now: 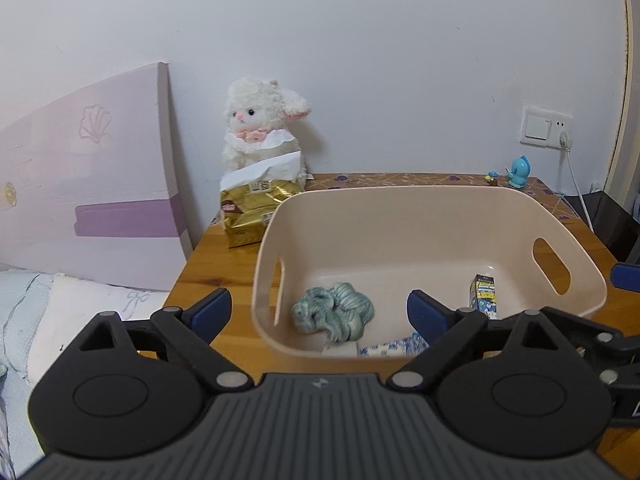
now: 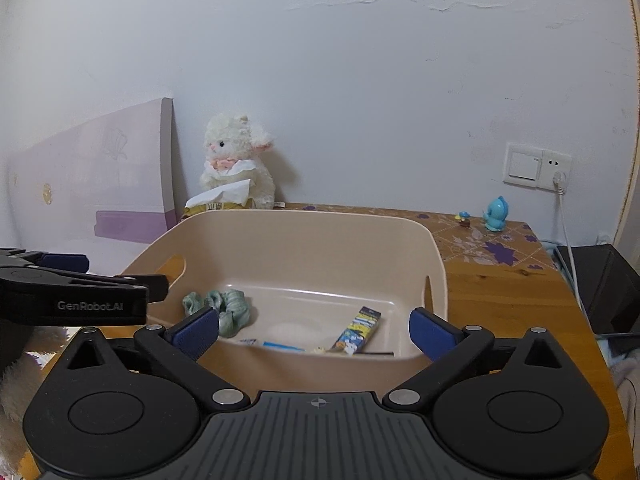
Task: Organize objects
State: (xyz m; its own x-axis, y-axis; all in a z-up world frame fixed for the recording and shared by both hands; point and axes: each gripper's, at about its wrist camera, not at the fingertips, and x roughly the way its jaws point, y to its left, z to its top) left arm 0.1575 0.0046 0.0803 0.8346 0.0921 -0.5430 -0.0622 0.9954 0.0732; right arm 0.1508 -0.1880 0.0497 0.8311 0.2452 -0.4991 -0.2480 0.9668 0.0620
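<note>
A beige plastic basket (image 1: 440, 200) (image 2: 304, 220) stands on the wooden table. Inside lie a green-blue scrunchie (image 1: 332, 312) (image 2: 224, 306), a small blue and yellow carton (image 1: 485, 295) (image 2: 358, 330) and a blue-white packet (image 1: 394, 347) (image 2: 280, 346). My left gripper (image 1: 320, 312) is open and empty, just before the basket's near rim; it also shows in the right wrist view (image 2: 80, 280). My right gripper (image 2: 314, 330) is open and empty at the basket's near rim.
A white plush lamb (image 1: 262, 124) (image 2: 236, 160) sits at the back behind a gold tissue pack (image 1: 252, 208). A blue figurine (image 1: 520, 171) (image 2: 496, 214) and a tiny mushroom toy (image 2: 464, 218) stand back right. A wall socket with a cable (image 2: 560, 184). A bed headboard (image 1: 88, 184) is at left.
</note>
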